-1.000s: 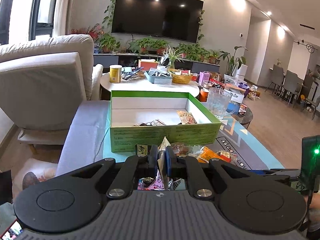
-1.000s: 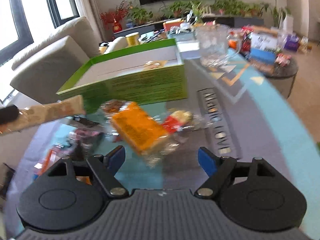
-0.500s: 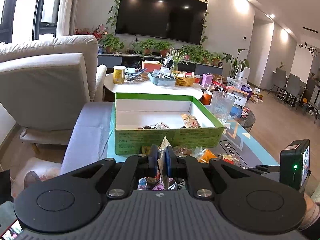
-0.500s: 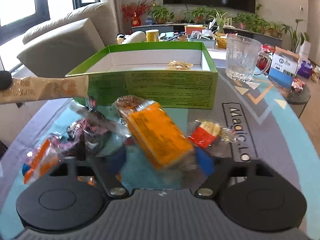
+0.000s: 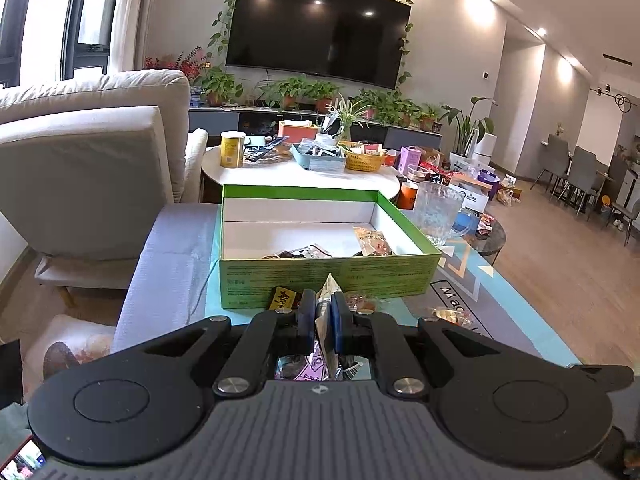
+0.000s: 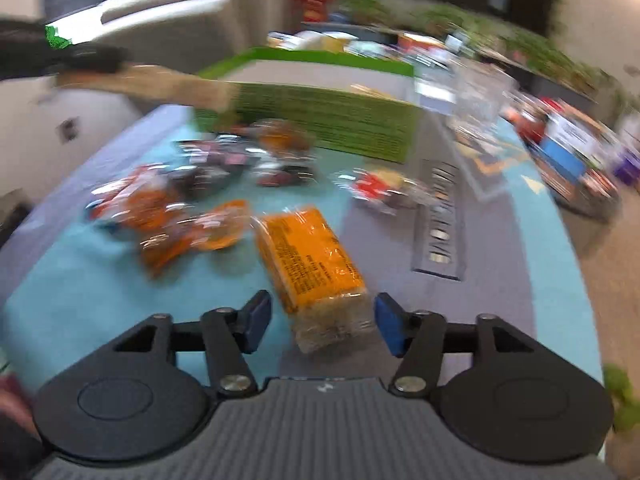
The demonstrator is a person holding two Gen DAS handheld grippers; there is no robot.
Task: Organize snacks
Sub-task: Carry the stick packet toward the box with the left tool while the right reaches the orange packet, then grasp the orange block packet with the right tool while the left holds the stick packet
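1. The left claw [image 5: 323,322] is pressed together on a thin tan snack packet [image 5: 329,312], which stands on edge between the blue pads.
2. In the blurred right wrist view the same tan packet juts out at about 10 o'clock, its far tip in front of the near left corner of the green box [image 6: 340,120].
3. The green box [image 5: 328,276] sits open at 12 o'clock from the left claw on the bench [image 5: 176,248]; a few wrapped snacks lie on its white floor, among them a reddish packet [image 5: 372,242] toward the right wall.
4. The right claw [image 6: 322,326] is spread wide, its pads on either side of the near end of an orange snack pack [image 6: 312,256] and not touching it.
5. The orange snack pack lies flat on the bench mat, running from 6 o'clock up toward 11 o'clock.
6. A loose heap of snacks [image 6: 188,200] lies at 10 o'clock from the right claw, between it and the box; a red-and-yellow packet [image 6: 376,184] lies apart at 1 o'clock.
7. A glass mug [image 5: 438,212] stands just beside the box's right wall.
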